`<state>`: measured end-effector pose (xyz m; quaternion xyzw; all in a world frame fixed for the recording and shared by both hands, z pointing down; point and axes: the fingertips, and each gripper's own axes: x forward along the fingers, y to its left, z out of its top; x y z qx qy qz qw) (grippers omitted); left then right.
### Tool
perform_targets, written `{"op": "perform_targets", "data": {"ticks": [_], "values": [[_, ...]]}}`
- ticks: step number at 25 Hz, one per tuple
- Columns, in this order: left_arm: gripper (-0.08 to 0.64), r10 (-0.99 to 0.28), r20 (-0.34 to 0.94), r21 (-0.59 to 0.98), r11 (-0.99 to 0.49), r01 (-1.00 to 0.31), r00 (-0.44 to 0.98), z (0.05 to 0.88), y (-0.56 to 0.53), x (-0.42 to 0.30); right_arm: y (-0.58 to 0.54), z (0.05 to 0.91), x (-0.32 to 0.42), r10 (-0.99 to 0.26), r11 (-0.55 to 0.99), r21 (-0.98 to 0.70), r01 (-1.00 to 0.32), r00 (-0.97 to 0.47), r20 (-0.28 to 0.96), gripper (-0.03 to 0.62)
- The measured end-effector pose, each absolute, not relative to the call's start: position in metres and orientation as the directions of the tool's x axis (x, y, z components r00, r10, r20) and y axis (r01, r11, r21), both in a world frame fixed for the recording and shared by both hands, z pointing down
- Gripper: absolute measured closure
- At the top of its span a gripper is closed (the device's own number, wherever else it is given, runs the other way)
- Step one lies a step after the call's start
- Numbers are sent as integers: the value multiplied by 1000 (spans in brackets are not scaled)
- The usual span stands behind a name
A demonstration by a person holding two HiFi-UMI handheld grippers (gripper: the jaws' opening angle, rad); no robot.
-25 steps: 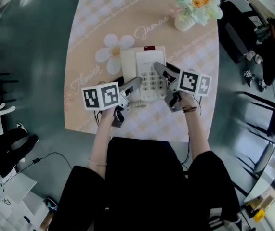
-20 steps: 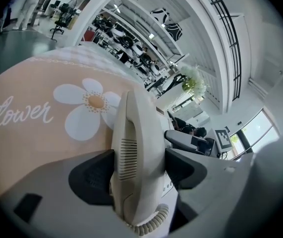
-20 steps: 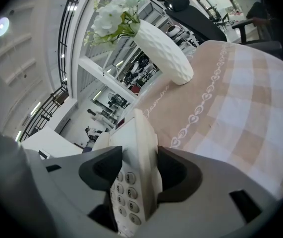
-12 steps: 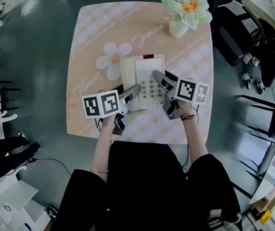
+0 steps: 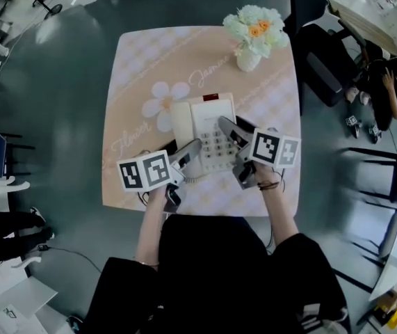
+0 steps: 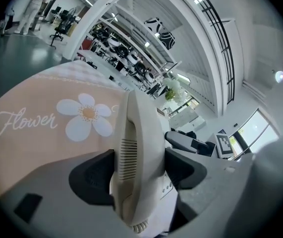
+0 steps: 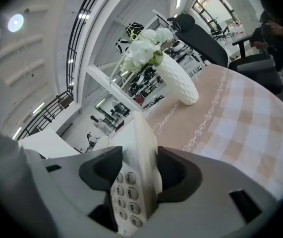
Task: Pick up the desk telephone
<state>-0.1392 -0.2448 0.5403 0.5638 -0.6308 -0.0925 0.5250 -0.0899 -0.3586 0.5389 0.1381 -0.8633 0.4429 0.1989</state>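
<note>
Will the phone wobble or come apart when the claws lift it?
The desk telephone looks like hard plastic, so it is probably stiff. The left claw squeezes only the handset, which may come off alone, trailing its curly cord. The right claw pinches a thin edge, so it might tilt.

Vase of flowers (image 5: 253,35) stood at upper right of table (image 5: 141,67), upper left lay open, telephone (image 5: 202,117) filled centre.

One camera overhead, one riding each gripper.
The head view looks steeply down from well above the table (image 5: 132,75). The left gripper (image 5: 195,147) and right gripper (image 5: 224,124) views sit close behind their jaws, facing low across the tabletop from opposite sides. All three share the desk telephone (image 5: 205,120); head and right views share the flower vase (image 7: 178,81).
</note>
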Motion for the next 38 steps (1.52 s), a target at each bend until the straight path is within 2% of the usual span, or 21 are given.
{"op": "perform_targets", "data": {"ticks": [19,38], "values": [[247,-865,488,670,283,-686,120,460,-236,-130,-348,456,-73,-142,608,-714,-349,-932,335,383],[247,-912,406,670,255,-697,56,403,-219,-118,-334,394,-63,-134,668,-699,-256,-965,225,385]]}}
